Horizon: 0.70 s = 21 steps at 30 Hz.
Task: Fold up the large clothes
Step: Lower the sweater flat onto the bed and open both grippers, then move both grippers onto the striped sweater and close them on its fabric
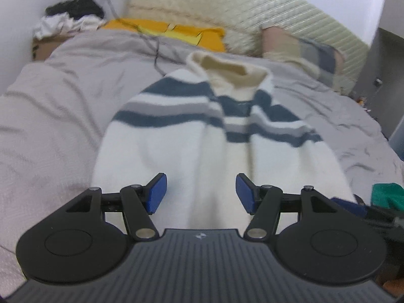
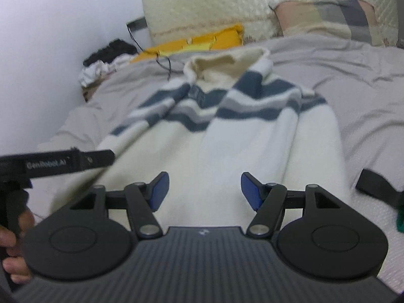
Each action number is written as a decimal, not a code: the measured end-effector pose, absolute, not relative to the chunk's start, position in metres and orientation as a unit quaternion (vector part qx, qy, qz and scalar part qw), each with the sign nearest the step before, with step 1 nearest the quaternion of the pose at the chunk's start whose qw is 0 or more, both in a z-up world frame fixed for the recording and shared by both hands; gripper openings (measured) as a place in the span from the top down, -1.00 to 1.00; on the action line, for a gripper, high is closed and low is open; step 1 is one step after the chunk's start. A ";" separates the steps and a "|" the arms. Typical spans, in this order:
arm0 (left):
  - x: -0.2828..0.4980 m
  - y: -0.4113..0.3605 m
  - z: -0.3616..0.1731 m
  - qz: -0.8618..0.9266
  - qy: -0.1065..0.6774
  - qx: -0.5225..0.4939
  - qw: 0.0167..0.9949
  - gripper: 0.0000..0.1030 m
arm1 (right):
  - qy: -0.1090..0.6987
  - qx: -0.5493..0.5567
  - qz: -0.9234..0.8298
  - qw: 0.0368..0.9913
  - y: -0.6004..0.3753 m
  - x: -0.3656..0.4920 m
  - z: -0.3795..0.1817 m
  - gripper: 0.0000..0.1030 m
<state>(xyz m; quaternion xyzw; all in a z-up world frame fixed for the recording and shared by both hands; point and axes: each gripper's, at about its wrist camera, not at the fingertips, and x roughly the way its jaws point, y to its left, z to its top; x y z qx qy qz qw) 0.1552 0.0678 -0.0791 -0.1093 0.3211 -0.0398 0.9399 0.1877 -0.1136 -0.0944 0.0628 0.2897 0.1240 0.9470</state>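
White walls and a quilted cream headboard (image 1: 252, 7) back a bed covered in a grey, wrinkled sheet (image 1: 63, 80), and on that sheet lies the task's thing, a cream knitted sweater with dark blue and grey stripes across the chest (image 1: 176, 131). Taking the sweater as landmark: to its left, at the bed's far corner, sits a heap of black and white clothes (image 1: 68, 17); beyond its collar lie an orange-yellow cushion (image 1: 161, 30) and a thin black cable (image 1: 156, 48); to its right, against the headboard, rests a patchwork pillow (image 1: 303, 48). The sweater's long axis runs from the plain hem nearest the cameras up to the open collar (image 2: 224, 63), with both sleeves apparently already laid inward over the body. The left hand-held gripper (image 1: 200, 193) hovers over the hem end with its blue pads wide apart and nothing between them; the right hand-held gripper (image 2: 204, 190), beside it, is equally spread and empty. Both sit about equally near the hem, the garment stretching straight ahead of them, so the likely next move is to seize the hem and carry it toward the collar.
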 end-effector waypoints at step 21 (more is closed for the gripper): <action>0.145 0.095 -0.083 0.049 0.323 -0.171 0.930 -0.28 | 0.368 -0.050 0.116 0.921 -0.095 0.206 -0.134 0.51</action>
